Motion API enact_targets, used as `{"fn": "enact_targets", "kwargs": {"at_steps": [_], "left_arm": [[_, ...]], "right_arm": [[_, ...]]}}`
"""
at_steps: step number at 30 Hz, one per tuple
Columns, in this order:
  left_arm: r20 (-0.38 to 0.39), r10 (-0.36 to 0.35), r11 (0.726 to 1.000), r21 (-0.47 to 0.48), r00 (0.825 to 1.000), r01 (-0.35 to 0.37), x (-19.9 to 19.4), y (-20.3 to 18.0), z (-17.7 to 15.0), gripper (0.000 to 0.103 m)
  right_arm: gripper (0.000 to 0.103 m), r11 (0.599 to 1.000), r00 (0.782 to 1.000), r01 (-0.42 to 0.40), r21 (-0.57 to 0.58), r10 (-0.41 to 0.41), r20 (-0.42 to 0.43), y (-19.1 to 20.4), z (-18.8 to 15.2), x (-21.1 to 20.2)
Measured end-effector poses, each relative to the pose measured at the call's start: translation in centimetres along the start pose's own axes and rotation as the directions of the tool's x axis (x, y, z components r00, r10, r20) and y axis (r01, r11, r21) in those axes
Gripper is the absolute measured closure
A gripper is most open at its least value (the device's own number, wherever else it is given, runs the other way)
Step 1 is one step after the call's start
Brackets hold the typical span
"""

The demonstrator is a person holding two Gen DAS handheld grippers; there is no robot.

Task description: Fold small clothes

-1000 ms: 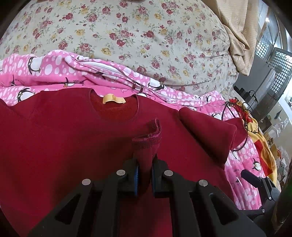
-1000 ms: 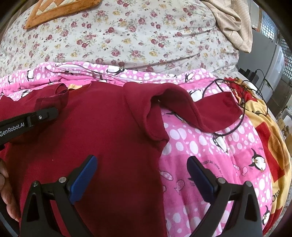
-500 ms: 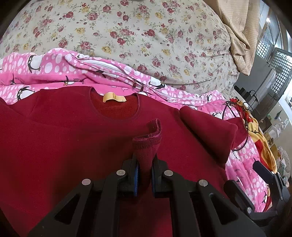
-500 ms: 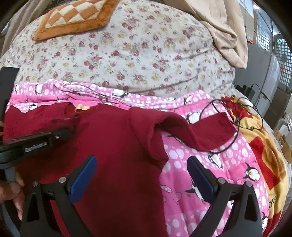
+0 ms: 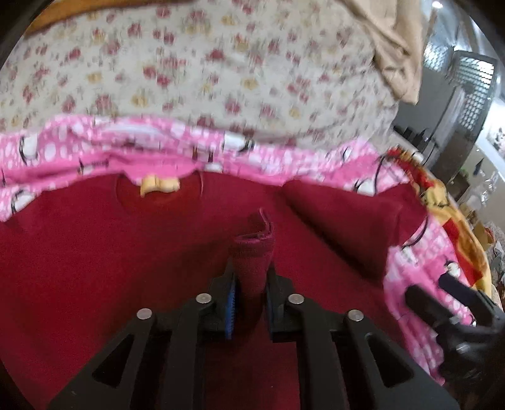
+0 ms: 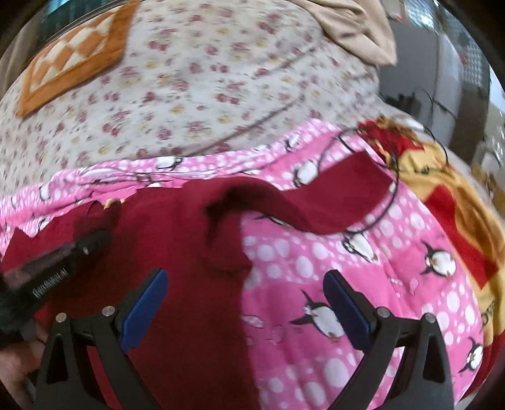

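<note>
A dark red sweatshirt [image 5: 94,252] lies spread on a pink penguin blanket [image 5: 284,157], its neck label [image 5: 157,186] at the far side. My left gripper [image 5: 251,302] is shut on the ribbed cuff [image 5: 252,252] of one sleeve, held over the shirt's chest. The other sleeve [image 5: 341,217] stretches out to the right. In the right wrist view the sweatshirt [image 6: 176,284] fills the lower left and that sleeve [image 6: 315,202] runs right. My right gripper [image 6: 246,299] is open and empty above the shirt's right edge. The left gripper [image 6: 63,258] shows at the left.
A floral sheet [image 6: 205,79] covers the bed behind, with an orange checked cushion [image 6: 72,66] and a beige cloth [image 6: 356,28]. A black cable [image 6: 388,202] loops over the sleeve end. A yellow-red blanket [image 6: 442,176] lies right. The right gripper [image 5: 454,315] shows at right.
Both views have tilted and lifted, showing more of the bed behind. The left gripper still holds the cuff. The right gripper has drifted slightly right and stays open.
</note>
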State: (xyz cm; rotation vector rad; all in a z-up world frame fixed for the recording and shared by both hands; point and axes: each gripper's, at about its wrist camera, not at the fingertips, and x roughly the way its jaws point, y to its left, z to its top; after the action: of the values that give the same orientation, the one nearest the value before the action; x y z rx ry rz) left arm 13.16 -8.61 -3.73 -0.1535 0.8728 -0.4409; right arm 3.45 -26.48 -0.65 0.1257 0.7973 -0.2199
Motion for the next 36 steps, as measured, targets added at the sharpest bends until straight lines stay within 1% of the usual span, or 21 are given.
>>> {"fn": "enact_targets", "kwargs": {"at_steps": [1, 3, 6, 9, 10, 12, 13, 14, 15, 16, 17, 18, 19, 22, 24, 25, 27, 29, 31, 34, 36], "left_arm": [[-0.009, -0.009, 1.0, -0.016, 1.0, 0.008, 0.1, 0.2, 0.0, 0.095], [-0.029, -0.058, 0.996, -0.071, 0.998, 0.056, 0.0, 0.9, -0.1, 0.082], [-0.047, -0.143, 0.982, -0.13, 0.989, 0.136, -0.7, 1.2, -0.4, 0.081], [-0.067, -0.239, 0.962, -0.155, 0.969, 0.227, -2.8, 1.3, -1.0, 0.081], [-0.071, -0.241, 0.963, -0.143, 0.968, 0.229, -3.6, 1.3, -1.1, 0.081], [-0.08, -0.196, 0.978, -0.082, 0.977, 0.19, -6.1, 1.4, -1.4, 0.081], [-0.072, -0.153, 0.988, -0.047, 0.986, 0.15, -7.2, 1.6, -1.3, 0.081], [-0.045, -0.087, 0.996, -0.019, 0.995, 0.087, -8.6, 2.1, -1.3, 0.081], [-0.021, -0.025, 1.0, -0.011, 0.999, 0.025, -9.6, 2.9, -1.2, 0.081], [0.003, 0.046, 0.999, -0.025, 0.999, -0.046, -10.7, 4.1, -1.1, 0.081], [0.016, 0.076, 0.996, -0.049, 0.997, -0.075, -11.2, 5.0, -1.0, 0.081], [0.045, 0.115, 0.989, -0.1, 0.992, -0.11, -12.2, 6.6, -0.9, 0.081], [0.084, 0.165, 0.977, -0.148, 0.983, -0.151, -13.1, 8.1, -0.9, 0.081], [0.161, 0.307, 0.93, -0.26, 0.938, -0.26, -14.9, 11.6, -1.1, 0.081], [0.208, 0.345, 0.889, -0.386, 0.915, -0.247, -16.3, 14.4, -1.2, 0.081], [0.219, 0.361, 0.874, -0.418, 0.906, -0.247, -16.6, 15.5, -1.3, 0.081], [0.23, 0.394, 0.841, -0.481, 0.89, -0.248, -17.3, 17.0, -1.6, 0.081], [0.237, 0.414, 0.813, -0.53, 0.879, -0.241, -17.8, 18.1, -2.1, 0.081], [0.243, 0.44, 0.788, -0.566, 0.864, -0.242, -18.3, 18.8, -2.6, 0.081], [0.253, 0.469, 0.764, -0.597, 0.846, -0.245, -18.9, 19.4, -2.9, 0.081], [0.254, 0.475, 0.763, -0.597, 0.843, -0.25, -18.9, 19.4, -3.0, 0.081]], "right_arm": [[0.002, 1.0, 1.0, -0.008, 0.015, 0.008, -0.003, -0.4, 0.0, 0.0], [0.002, 0.999, 1.0, -0.02, 0.034, 0.02, -0.001, -0.8, 0.2, 0.1], [0.008, 0.996, 0.997, -0.069, 0.061, 0.068, 0.026, -1.3, 0.6, -0.1], [0.014, 0.977, 0.977, -0.203, 0.059, 0.199, 0.07, -1.0, 1.2, -0.6], [0.016, 0.972, 0.971, -0.228, 0.053, 0.223, 0.082, -0.8, 1.4, -0.7], [0.016, 0.951, 0.949, -0.305, 0.045, 0.299, 0.104, -0.4, 1.8, -0.9], [0.019, 0.915, 0.913, -0.403, 0.032, 0.399, 0.087, 0.1, 2.1, -0.7], [0.021, 0.891, 0.89, -0.452, 0.022, 0.45, 0.069, 0.5, 2.2, -0.5], [0.021, 0.866, 0.865, -0.5, 0.004, 0.5, 0.04, 1.2, 2.3, -0.1], [0.026, 0.844, 0.844, -0.536, -0.018, 0.536, -0.004, 2.2, 2.3, 0.7], [0.031, 0.835, 0.835, -0.55, -0.021, 0.548, -0.056, 3.0, 2.2, 2.1], [0.035, 0.828, 0.826, -0.561, -0.016, 0.558, -0.085, 3.5, 2.1, 2.9], [0.037, 0.811, 0.801, -0.585, 0.0, 0.578, -0.155, 4.2, 1.9, 4.7], [0.043, 0.796, 0.76, -0.602, 0.062, 0.595, -0.264, 4.9, 1.2, 8.5], [0.043, 0.78, 0.744, -0.621, 0.082, 0.619, -0.252, 5.1, 1.2, 9.1], [0.043, 0.768, 0.732, -0.635, 0.08, 0.632, -0.253, 5.5, 1.3, 9.2], [0.046, 0.753, 0.719, -0.656, 0.057, 0.645, -0.259, 6.7, 1.2, 9.4], [0.061, 0.748, 0.716, -0.663, 0.033, 0.646, -0.264, 7.5, 1.2, 9.6], [0.093, 0.745, 0.713, -0.667, 0.016, 0.644, -0.276, 8.0, 1.3, 9.6], [0.096, 0.764, 0.734, -0.644, 0.029, 0.628, -0.259, 6.9, 1.7, 9.4], [0.096, 0.795, 0.76, -0.603, 0.069, 0.598, -0.253, 4.9, 1.9, 9.5]]}}
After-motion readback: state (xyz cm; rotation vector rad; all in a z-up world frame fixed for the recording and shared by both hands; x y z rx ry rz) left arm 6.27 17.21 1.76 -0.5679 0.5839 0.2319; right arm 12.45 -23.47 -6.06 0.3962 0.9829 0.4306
